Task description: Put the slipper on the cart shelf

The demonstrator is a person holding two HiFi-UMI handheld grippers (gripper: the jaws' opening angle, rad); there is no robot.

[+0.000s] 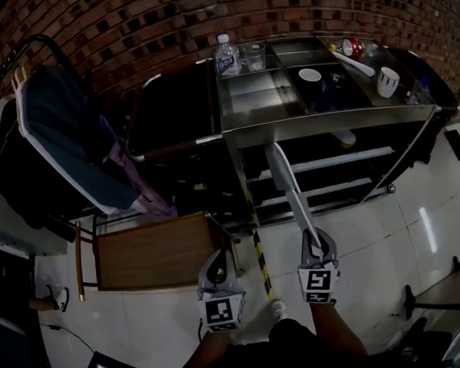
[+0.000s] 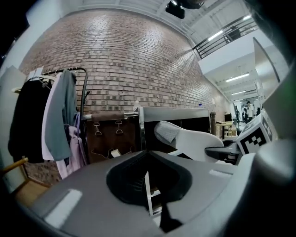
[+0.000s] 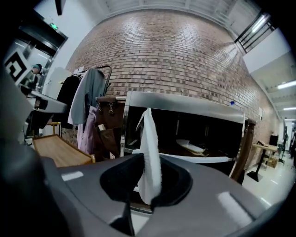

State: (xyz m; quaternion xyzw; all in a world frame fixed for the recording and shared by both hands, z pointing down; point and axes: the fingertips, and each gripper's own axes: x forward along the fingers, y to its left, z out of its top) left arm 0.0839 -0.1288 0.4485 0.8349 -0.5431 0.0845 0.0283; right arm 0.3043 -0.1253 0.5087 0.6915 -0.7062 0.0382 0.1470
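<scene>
Judging by its thin sole and cloth-like surface, I'd expect the slipper (image 3: 149, 152) to be very light and soft, likely to flop or twist if gripped far from its middle, but not fragile or slippery. The right gripper (image 1: 318, 253) has its jaws drawn narrow and pinched on one end of it, which seems a fair hold for something this light, though the free end may droop when I reach in. It is white and flat with a finely textured upper, and looks like a thin strip standing on edge in the right gripper view. It hangs in the air in front of the steel cart (image 1: 328, 121), its far end pointing at the open shelves under the top tray, touching nothing I can make out. The left gripper (image 1: 219, 276) sits closed and empty alongside.
</scene>
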